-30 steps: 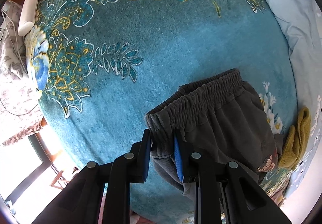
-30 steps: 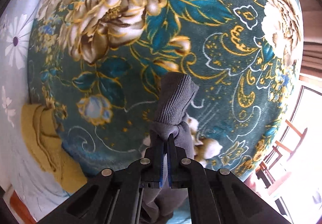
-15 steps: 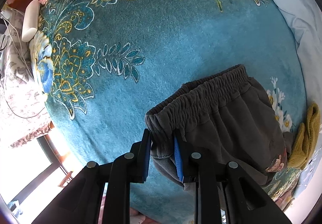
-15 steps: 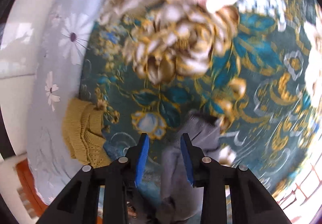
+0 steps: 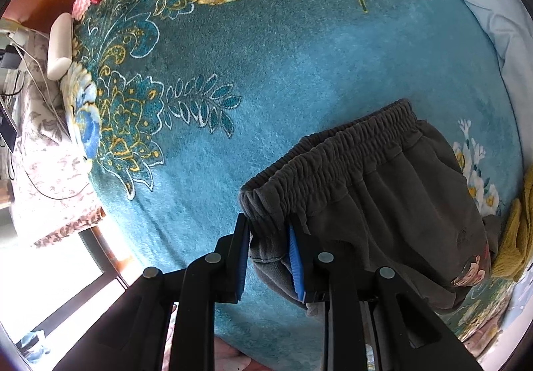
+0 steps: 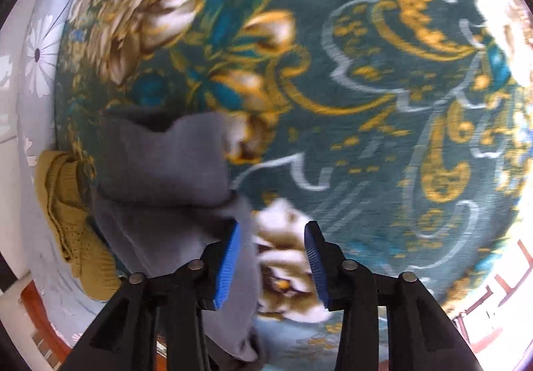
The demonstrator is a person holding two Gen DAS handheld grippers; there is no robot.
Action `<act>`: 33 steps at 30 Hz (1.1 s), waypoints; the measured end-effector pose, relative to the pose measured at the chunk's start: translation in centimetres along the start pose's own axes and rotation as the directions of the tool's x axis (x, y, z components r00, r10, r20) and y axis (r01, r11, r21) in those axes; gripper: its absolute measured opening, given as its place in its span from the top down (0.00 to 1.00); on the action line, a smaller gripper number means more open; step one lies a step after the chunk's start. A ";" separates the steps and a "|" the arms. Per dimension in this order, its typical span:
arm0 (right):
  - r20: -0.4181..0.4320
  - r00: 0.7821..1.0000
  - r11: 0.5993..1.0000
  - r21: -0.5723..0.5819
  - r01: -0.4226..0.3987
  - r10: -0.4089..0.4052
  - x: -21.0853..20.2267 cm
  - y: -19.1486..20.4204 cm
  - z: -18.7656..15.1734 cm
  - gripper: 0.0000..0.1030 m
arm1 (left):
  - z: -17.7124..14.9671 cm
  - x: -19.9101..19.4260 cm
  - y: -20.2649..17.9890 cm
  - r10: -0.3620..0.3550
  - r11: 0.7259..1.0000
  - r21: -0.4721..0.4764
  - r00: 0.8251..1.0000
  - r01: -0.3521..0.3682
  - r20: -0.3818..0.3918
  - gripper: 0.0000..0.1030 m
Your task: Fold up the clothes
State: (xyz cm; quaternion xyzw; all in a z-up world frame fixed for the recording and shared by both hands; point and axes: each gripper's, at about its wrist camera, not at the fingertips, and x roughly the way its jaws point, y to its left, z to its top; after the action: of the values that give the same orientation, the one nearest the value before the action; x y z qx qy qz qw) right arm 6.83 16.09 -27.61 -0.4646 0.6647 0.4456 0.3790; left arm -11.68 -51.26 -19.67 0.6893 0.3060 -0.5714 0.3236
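- The grey trousers point(image 5: 383, 201) lie on the teal blanket point(image 5: 233, 71), folded over, waistband running up and right from the left gripper point(image 5: 268, 237).
- The left gripper clamps the waistband's near corner, jaws narrow on the cloth.
- The right gripper point(image 6: 271, 247) has just been opening; its jaws stand apart and nothing lies between them.
- The loose cuff point(image 6: 166, 157) lies to the left of those jaws, just beside the left pad point(image 6: 230, 264), so the right hand is nearer for re-gripping.
- A mustard knit point(image 6: 70, 221) lies beyond.
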 end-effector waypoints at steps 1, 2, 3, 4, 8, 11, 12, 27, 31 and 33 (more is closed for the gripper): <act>-0.002 1.000 1.000 -0.011 0.006 -0.006 0.4 0.7 0.0 0.57 | 0.0 -0.1 -0.1 0.002 1.000 0.002 1.000 -0.002 0.001 0.78; -0.005 1.000 0.999 -0.026 0.018 -0.018 0.7 1.5 0.0 0.57 | 0.0 -0.1 -0.1 0.003 1.000 0.005 1.000 -0.003 0.003 0.78; -0.006 1.000 0.999 -0.041 0.030 -0.030 1.1 2.3 0.0 0.57 | -0.1 -0.2 -0.2 0.005 1.000 0.007 1.000 -0.005 0.004 0.78; -0.004 0.999 0.998 -0.051 0.037 -0.037 1.2 2.9 0.0 0.57 | -0.1 -0.2 -0.3 0.006 1.000 0.009 1.000 -0.006 0.006 0.78; -0.014 0.999 0.998 -0.034 -0.044 0.043 1.1 4.7 -0.4 0.83 | -0.2 -0.6 -0.2 -0.014 1.000 -0.004 1.000 0.014 0.009 0.77; 0.016 0.998 0.995 -0.088 -0.054 0.056 -0.5 6.4 -0.7 1.00 | -0.2 -1.0 -0.2 -0.037 0.999 -0.001 0.999 0.037 0.023 0.78; 0.037 0.997 0.991 -0.121 -0.064 0.069 -1.6 7.1 -0.8 1.00 | -0.2 -1.3 -0.1 -0.052 0.999 0.001 0.998 0.052 0.034 0.79; 0.082 0.994 0.983 -0.177 -0.055 0.070 -5.1 2.6 -1.0 0.95 | 0.2 -0.3 2.9 -0.122 0.989 -0.090 0.992 0.120 -0.017 0.80; 0.056 0.997 0.994 -0.106 -0.041 0.047 -1.5 2.0 -0.9 0.54 | 0.8 -1.0 1.9 -0.112 0.992 -0.053 0.994 0.112 -0.005 0.79; 0.053 0.998 0.996 -0.080 -0.027 0.031 -0.4 2.1 -0.4 0.54 | 0.9 -1.1 1.4 -0.096 0.995 -0.037 0.995 0.095 -0.002 0.79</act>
State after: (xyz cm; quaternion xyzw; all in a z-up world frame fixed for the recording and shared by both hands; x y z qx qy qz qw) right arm 4.89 16.17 -26.64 -0.4573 0.6426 0.4896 0.3717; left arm -11.30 -52.91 -18.63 0.6689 0.3497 -0.5791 0.3081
